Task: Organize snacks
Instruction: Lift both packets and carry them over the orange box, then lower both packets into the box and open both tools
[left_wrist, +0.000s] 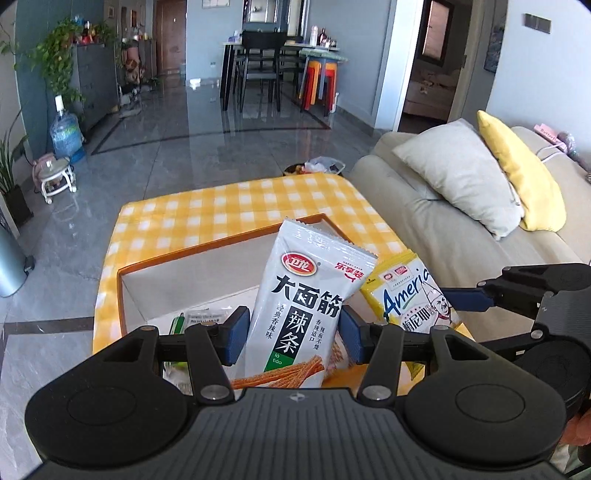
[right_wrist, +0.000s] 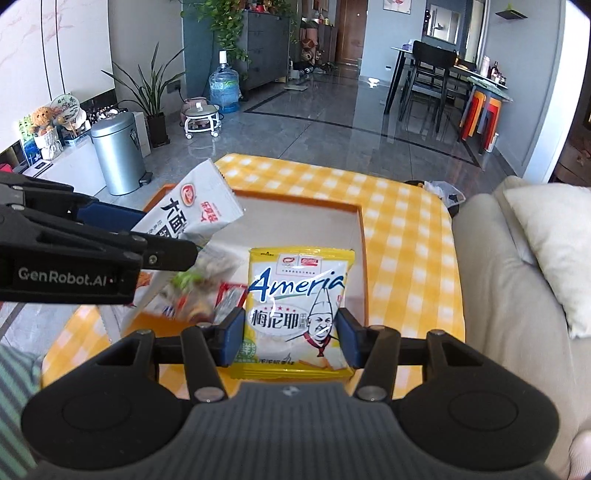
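My left gripper (left_wrist: 291, 334) is shut on a tall white spicy-strip snack bag (left_wrist: 306, 306), held upright above the orange-rimmed tray (left_wrist: 192, 254). My right gripper (right_wrist: 290, 338) is shut on a yellow and white Ameria snack packet (right_wrist: 299, 306), lifted over the tray (right_wrist: 360, 236). The yellow packet (left_wrist: 410, 295) also shows at the right of the left wrist view, held by the other gripper. The white bag (right_wrist: 195, 210) appears at the left of the right wrist view. Several more snack packets (right_wrist: 199, 291) lie blurred in the tray's near left part.
The tray sits on a low table with a yellow checked cloth (left_wrist: 229, 206). A beige sofa (left_wrist: 443, 229) with grey and yellow cushions runs along the right. A metal bin (right_wrist: 118, 155) and a water jug (right_wrist: 223, 88) stand on the tiled floor at left.
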